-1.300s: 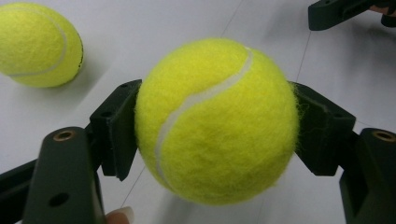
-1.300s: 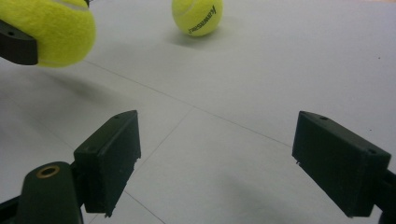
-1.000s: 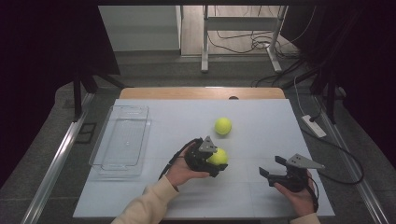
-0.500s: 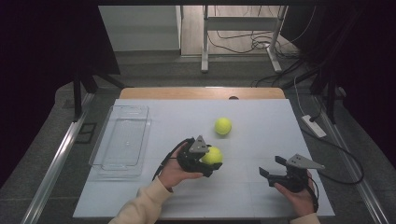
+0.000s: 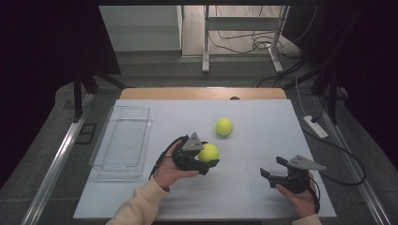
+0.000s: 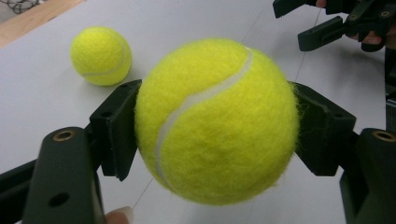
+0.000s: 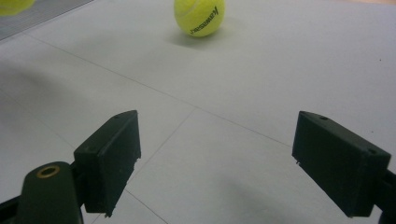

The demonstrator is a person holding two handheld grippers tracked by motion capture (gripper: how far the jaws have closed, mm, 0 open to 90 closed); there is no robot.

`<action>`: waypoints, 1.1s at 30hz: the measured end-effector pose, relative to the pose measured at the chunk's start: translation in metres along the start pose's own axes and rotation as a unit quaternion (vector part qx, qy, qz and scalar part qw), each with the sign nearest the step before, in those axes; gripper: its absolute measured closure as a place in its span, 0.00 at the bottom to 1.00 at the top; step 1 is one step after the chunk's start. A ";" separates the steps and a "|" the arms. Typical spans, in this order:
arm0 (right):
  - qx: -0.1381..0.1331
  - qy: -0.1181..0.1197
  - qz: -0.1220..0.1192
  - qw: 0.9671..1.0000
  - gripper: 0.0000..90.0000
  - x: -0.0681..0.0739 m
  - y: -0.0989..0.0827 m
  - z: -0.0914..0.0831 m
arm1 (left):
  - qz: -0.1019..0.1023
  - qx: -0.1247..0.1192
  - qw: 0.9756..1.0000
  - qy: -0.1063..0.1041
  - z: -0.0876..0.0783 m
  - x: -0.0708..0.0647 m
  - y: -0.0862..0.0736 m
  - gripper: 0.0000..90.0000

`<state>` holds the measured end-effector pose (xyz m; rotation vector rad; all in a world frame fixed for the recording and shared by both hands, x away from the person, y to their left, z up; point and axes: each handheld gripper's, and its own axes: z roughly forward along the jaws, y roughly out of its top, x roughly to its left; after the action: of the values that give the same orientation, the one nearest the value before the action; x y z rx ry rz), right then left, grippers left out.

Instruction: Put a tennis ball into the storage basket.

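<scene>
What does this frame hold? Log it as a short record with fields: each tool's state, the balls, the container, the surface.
left tool: shut on held tennis ball, pads pressing both sides
right tool: open, nothing between its jaws
second tennis ball: lying free on the table
clear tray: left side of the table, nothing in it
table: pale grey top

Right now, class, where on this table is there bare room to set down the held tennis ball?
The clear tray on the left side of the table lies bare. Free patches: between the second ball and the right edge, and between the left gripper and right gripper. Crowded: around the held ball.
</scene>
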<state>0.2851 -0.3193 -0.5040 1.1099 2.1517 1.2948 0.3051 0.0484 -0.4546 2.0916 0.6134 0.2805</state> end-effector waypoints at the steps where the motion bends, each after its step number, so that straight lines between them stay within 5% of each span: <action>1: 0.000 0.000 0.000 1.000 0.17 0.000 0.000 0.000 | 0.001 -0.001 1.000 0.002 -0.001 0.001 0.000 0.30; 33: 0.001 0.000 -0.002 1.000 0.17 0.000 -0.001 0.000 | -0.017 -0.049 0.998 0.034 -0.039 0.016 0.005 0.30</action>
<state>0.2849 -0.3192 -0.5046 1.1063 2.1545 1.2908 0.3037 0.0819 -0.4293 1.9815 0.6623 0.3579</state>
